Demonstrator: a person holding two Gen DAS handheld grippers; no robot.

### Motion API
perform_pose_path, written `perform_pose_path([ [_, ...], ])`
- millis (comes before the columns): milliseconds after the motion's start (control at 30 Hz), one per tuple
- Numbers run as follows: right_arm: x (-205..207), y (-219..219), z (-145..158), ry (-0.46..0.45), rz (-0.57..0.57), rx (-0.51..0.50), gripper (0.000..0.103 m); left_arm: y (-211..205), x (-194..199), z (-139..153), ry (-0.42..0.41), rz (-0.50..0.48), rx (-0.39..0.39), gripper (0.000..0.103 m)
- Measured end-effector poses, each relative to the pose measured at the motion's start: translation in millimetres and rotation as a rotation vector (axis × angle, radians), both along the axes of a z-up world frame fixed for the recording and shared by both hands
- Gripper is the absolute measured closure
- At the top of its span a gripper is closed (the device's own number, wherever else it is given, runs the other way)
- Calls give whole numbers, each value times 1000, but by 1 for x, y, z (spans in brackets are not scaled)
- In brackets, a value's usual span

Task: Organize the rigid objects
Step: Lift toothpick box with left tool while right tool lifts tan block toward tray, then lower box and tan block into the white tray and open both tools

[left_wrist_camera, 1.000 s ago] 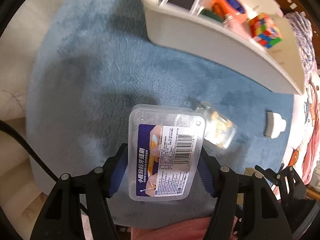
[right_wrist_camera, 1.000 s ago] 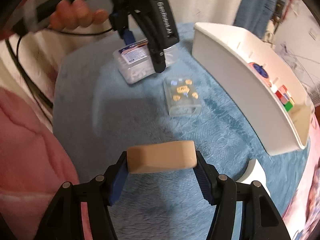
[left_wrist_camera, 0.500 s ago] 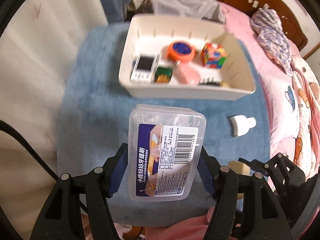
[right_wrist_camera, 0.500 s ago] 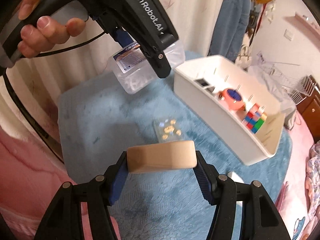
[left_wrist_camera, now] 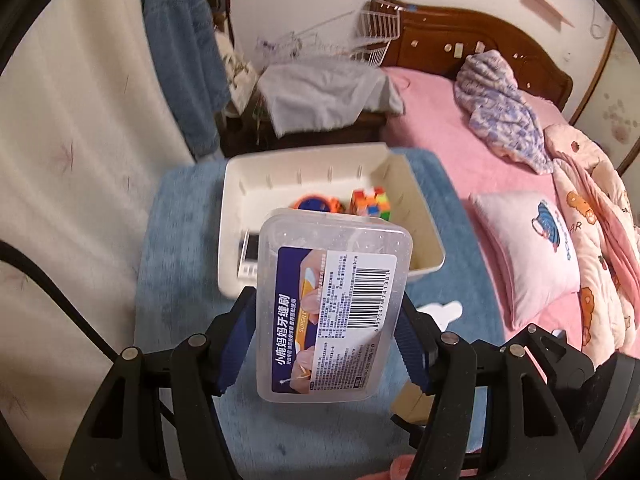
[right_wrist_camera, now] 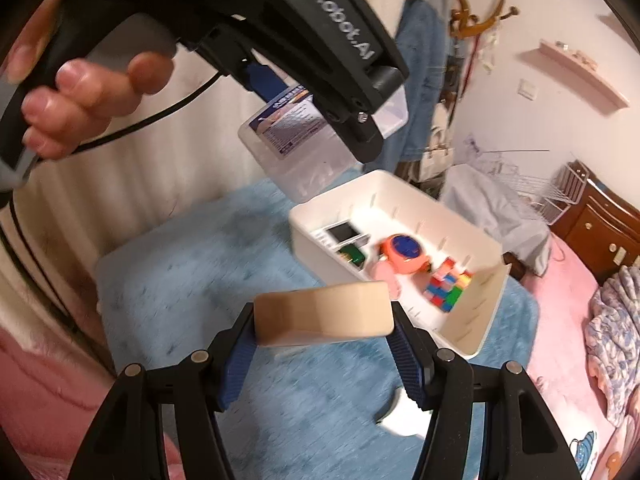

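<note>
My left gripper (left_wrist_camera: 328, 344) is shut on a clear plastic box (left_wrist_camera: 332, 304) with a blue barcode label, held high above the blue mat. The same box shows in the right wrist view (right_wrist_camera: 316, 140) above the bin's near corner. My right gripper (right_wrist_camera: 322, 344) is shut on a tan rounded block (right_wrist_camera: 324, 314), held above the mat in front of the white bin (right_wrist_camera: 472, 320). The bin (left_wrist_camera: 424, 236) holds an orange round thing (right_wrist_camera: 404, 254), a colour cube (right_wrist_camera: 446, 290), a small screen device (right_wrist_camera: 342, 232) and a green item (right_wrist_camera: 352, 256).
A blue fluffy mat (right_wrist_camera: 200, 280) covers the table. A small white piece (right_wrist_camera: 404, 416) lies on it to the right, also in the left wrist view (left_wrist_camera: 444, 310). A pink bed (left_wrist_camera: 460, 152) with a pillow (left_wrist_camera: 528, 256) lies beyond.
Both grippers have risen with their loads and tilted up toward the bin. The small clear box with yellow bits on the mat has dropped out of view.
</note>
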State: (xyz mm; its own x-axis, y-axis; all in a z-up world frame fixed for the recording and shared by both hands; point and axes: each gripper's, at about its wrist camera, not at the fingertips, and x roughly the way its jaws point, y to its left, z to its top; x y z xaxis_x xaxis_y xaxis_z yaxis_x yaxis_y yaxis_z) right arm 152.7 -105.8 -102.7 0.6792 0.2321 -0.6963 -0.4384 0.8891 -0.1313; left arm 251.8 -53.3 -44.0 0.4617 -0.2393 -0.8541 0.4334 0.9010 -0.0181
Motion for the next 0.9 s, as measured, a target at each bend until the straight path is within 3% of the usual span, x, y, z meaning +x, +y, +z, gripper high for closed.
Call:
perform_pose_path([
  [400,50,-45,12,-19,-165,48,40,-32,35,15,-70,-39,-20,35],
  [667,94,-71,-2,38,-295,55,40,-47,70,4,-75,-36,-16,35],
  [900,126,-84,-19,84,-357,68,40,-54,98,-20,-29,-19,-22,35],
])
